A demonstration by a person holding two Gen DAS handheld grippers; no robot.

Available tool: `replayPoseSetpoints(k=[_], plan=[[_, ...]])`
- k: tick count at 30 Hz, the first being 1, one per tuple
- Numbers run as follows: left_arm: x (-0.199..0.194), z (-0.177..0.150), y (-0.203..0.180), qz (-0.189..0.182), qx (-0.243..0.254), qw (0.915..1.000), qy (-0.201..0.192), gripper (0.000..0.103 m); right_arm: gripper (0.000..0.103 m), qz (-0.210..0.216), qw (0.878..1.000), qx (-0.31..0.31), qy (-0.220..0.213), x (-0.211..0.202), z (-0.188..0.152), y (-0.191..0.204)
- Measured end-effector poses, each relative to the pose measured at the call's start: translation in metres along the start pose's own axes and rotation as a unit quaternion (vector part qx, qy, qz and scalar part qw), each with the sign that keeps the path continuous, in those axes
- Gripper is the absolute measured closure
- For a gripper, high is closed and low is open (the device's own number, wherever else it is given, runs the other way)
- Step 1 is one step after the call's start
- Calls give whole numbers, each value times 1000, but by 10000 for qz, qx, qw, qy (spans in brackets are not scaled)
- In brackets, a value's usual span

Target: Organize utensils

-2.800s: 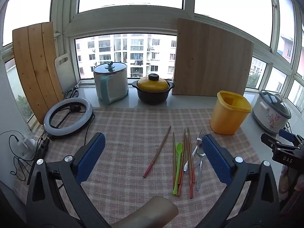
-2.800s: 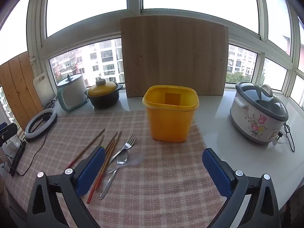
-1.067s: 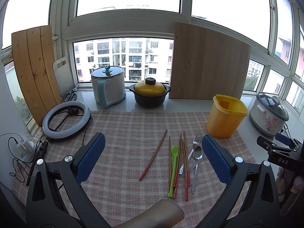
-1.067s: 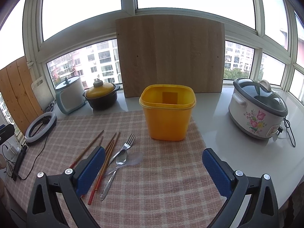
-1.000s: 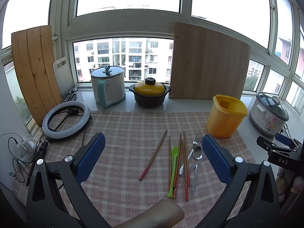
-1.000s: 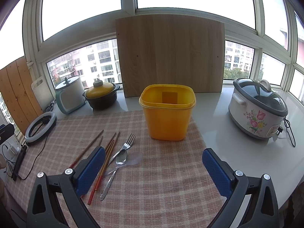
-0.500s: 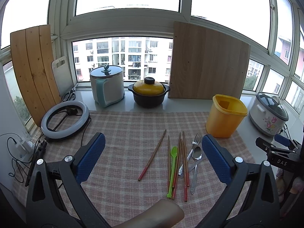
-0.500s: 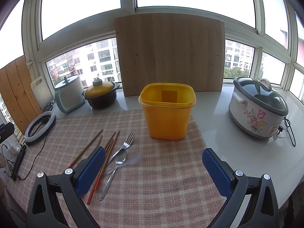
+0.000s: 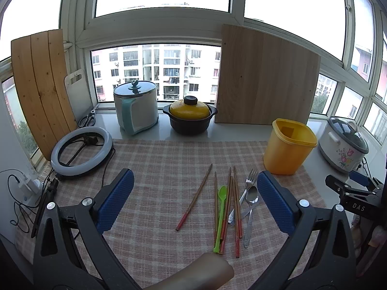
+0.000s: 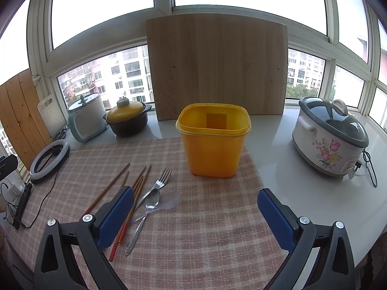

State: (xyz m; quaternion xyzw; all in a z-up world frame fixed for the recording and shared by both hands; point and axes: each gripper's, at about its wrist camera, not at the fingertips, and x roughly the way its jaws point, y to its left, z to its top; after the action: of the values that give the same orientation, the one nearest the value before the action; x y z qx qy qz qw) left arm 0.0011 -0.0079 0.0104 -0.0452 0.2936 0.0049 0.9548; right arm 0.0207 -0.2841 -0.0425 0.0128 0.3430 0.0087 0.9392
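Utensils lie loose on a checked cloth [image 9: 157, 159]: several wooden chopsticks [image 9: 195, 197], a green plastic spoon [image 9: 220, 215], a metal fork [image 9: 246, 186] and a metal spoon [image 9: 250, 203]. A clear plastic spoon [image 10: 167, 203] lies beside the metal spoon [image 10: 150, 205] and fork [image 10: 159, 183]. An empty yellow container [image 9: 287, 152] stands to their right, straight ahead [image 10: 214, 142] in the right wrist view. My left gripper [image 9: 194, 200] hovers open above the utensils. My right gripper [image 10: 193, 215] is open in front of the container, holding nothing.
At the back stand a large wooden board [image 9: 266, 82], a black pot with a yellow lid [image 9: 189, 116] and a white cooker [image 9: 135, 107]. A ring light [image 9: 81, 151] with cables lies left. A flowered rice cooker [image 10: 329, 140] sits right.
Both grippers have drifted slightly back and up, so the utensils and container sit a little lower and smaller. Nothing on the cloth has moved.
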Motion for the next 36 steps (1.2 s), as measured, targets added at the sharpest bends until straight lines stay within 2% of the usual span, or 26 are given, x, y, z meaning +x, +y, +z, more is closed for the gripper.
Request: replayPoseSetpoints(k=[9,15,21,26,28,33,36], plan=[[12,-4,5,22,-14,10000,93,0,0,-16,10000,-78,40,10,3,1],[32,-4,14,100,39,9997,216,0,1,135,9998,-138,-34,26,1,-1],[59,-8,27,161,10,9988,471,0,10,564,9977,-21,364,55,1,-8],[85,-16,36,-77,6,9966,818,0,19,816,9938,57,755,85,-6,-10],[97,-20,36,-146,27,9951,981,5,24,989,9903,157,963,99,-10,-12],[130,-30,42,-575,-201,9863,1533,32,36,1242,9808,389,1453,133,-22,-18],[150,-34,42,-712,-282,9811,1779,41,47,1470,9721,610,1720,152,-28,-22]])
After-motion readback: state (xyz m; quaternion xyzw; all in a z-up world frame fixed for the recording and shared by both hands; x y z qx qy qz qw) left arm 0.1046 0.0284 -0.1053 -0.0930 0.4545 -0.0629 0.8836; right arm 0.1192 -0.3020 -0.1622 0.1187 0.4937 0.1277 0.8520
